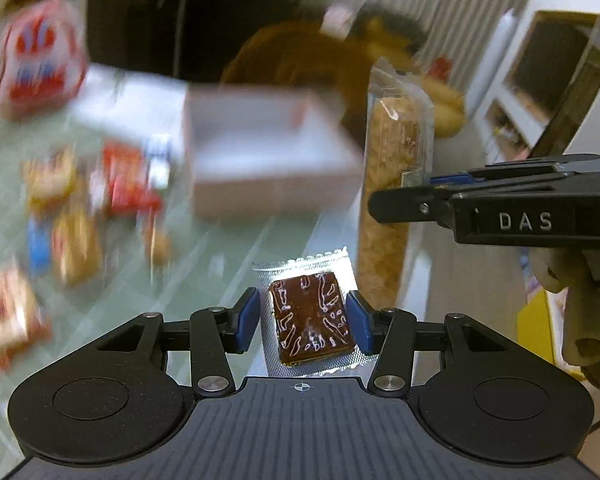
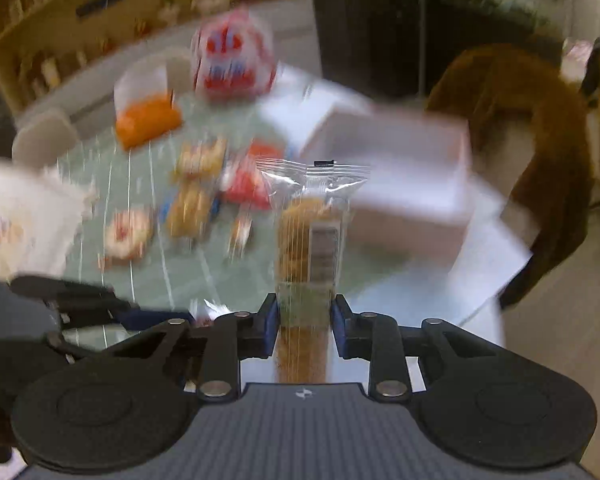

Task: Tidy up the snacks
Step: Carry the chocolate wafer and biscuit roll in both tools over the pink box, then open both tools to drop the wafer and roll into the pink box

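The left fingers (image 1: 306, 322) pinched a clear-wrapped chocolate biscuit (image 1: 310, 316); the right fingers (image 2: 304, 322) clamped a long cracker sleeve (image 2: 308, 240), both held above the bench (image 1: 236, 240). Carrying seemed underway; next, each pack probably needed lowering into the pale box (image 2: 396, 168).

The left claw (image 1: 305, 322) grips a clear-wrapped chocolate biscuit (image 1: 311, 318) between its blue pads (image 1: 247, 317) at six o'clock. At three o'clock the right claw (image 1: 396, 200) — a hand (image 1: 580, 312) beneath it — pinches a tall clear packet of tan biscuits (image 1: 392, 184). Blurred behind: a pale box (image 1: 260, 152) at twelve, small snack packets (image 1: 80, 208) at nine and a red-and-white bag (image 1: 36, 64) at ten, all on the green desk (image 1: 228, 248).
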{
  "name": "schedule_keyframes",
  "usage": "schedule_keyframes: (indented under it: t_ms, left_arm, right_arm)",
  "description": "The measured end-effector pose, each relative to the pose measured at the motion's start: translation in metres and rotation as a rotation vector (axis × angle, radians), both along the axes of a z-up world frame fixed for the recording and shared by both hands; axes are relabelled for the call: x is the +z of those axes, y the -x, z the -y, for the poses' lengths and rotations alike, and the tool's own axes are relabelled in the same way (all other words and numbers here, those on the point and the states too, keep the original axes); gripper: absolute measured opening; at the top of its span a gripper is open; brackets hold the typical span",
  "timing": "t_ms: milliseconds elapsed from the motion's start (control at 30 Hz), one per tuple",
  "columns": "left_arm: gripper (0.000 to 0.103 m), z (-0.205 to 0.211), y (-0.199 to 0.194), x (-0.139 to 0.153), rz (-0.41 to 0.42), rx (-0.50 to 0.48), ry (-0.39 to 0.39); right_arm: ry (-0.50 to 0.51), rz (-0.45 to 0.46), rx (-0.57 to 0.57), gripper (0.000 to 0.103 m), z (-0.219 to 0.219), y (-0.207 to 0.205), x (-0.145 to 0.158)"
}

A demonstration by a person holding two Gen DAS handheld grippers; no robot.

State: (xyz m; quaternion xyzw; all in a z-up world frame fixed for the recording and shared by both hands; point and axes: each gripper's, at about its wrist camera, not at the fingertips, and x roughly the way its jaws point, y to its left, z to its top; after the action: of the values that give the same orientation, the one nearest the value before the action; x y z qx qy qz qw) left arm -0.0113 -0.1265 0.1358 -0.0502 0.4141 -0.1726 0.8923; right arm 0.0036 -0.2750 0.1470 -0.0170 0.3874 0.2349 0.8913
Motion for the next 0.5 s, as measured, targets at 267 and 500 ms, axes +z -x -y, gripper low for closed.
schedule_keyframes:
  t_ms: [267, 500]
  left_arm:
    - [0.053, -0.016, -0.064, 0.108, 0.246, 0.007, 0.041]
    - [0.054, -0.029, -0.139, 0.094, 0.202, 0.007, 0.151]
  right_arm:
    - [-0.009, 0.221, -0.056, 0.027, 0.002, -0.04, 0.096]
    - [0.064, 0.187, -0.121, 0.027, -0.012, -0.111, 0.104]
